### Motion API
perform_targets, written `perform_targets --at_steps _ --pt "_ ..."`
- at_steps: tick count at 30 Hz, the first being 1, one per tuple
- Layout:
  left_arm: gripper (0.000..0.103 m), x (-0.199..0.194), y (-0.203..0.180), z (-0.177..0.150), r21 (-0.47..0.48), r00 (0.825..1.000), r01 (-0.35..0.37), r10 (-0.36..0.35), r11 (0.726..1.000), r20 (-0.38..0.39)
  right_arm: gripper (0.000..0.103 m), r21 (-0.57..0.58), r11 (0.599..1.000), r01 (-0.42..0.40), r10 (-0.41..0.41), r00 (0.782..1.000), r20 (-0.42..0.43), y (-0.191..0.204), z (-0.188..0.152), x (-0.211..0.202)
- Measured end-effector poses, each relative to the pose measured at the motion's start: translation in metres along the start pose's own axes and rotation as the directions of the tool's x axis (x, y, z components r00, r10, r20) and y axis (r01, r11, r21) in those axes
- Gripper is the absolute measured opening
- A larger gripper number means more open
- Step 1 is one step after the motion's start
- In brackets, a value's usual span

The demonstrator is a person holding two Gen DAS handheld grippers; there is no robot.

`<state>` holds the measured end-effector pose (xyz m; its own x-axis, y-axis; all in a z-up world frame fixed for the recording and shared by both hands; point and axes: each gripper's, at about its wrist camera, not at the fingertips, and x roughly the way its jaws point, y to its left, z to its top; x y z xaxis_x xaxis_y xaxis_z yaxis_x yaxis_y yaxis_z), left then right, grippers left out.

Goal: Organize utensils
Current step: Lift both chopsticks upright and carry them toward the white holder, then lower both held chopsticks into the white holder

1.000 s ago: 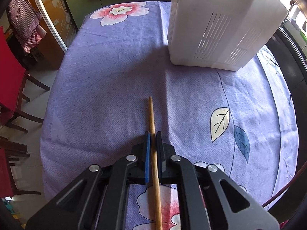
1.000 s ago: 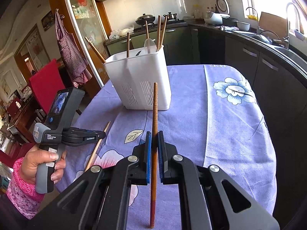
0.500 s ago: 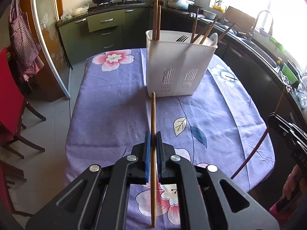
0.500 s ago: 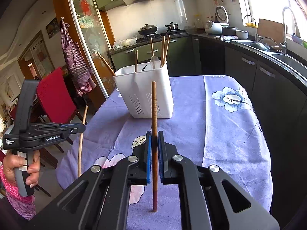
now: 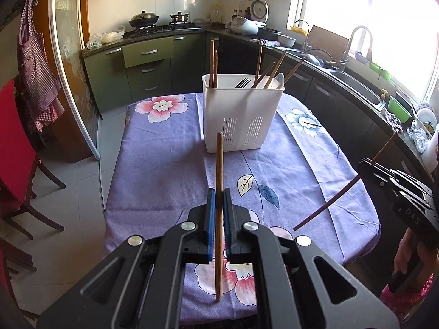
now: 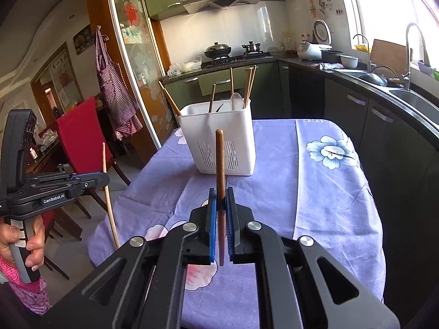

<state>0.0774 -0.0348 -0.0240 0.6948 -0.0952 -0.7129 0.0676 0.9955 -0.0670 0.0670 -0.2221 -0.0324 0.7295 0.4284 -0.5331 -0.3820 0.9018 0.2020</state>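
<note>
Wooden chopstick [image 5: 218, 189] is standing pinched upright in the left gripper's [image 5: 218, 205] closed jaws, the right gripper [image 6: 220, 208] clamping another chopstick [image 6: 220, 181], both seemingly being readied for dropping into the holder [image 5: 241, 115].

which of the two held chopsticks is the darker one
The right gripper's chopstick, dark reddish brown; the left gripper's chopstick is paler tan.

Each black plastic two-finger gripper [image 5: 219, 205] carried blue pads, angular cut-out arms and round silver screws. The other one [image 6: 219, 208] matched it. White "GenRobot.AI" lettering marked one side. The grey-handled grips met pink patterned sleeves [image 6: 24, 290].
</note>
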Motion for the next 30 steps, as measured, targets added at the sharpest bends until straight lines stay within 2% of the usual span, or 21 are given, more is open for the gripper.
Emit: perform_targets --at_steps 17,30 --pt "0.005 -0.016 -0.001 0.007 0.013 0.999 0.027 -0.027 1.000 0.032 0.007 -0.033 0.999 -0.014 0.014 1.000 0.013 0.013 0.012 0.001" --pt "0.005 -0.017 -0.011 0.035 0.049 0.996 0.069 -0.071 0.996 0.045 0.007 -0.082 0.997 -0.013 0.016 0.999 0.046 0.024 0.043 -0.003"
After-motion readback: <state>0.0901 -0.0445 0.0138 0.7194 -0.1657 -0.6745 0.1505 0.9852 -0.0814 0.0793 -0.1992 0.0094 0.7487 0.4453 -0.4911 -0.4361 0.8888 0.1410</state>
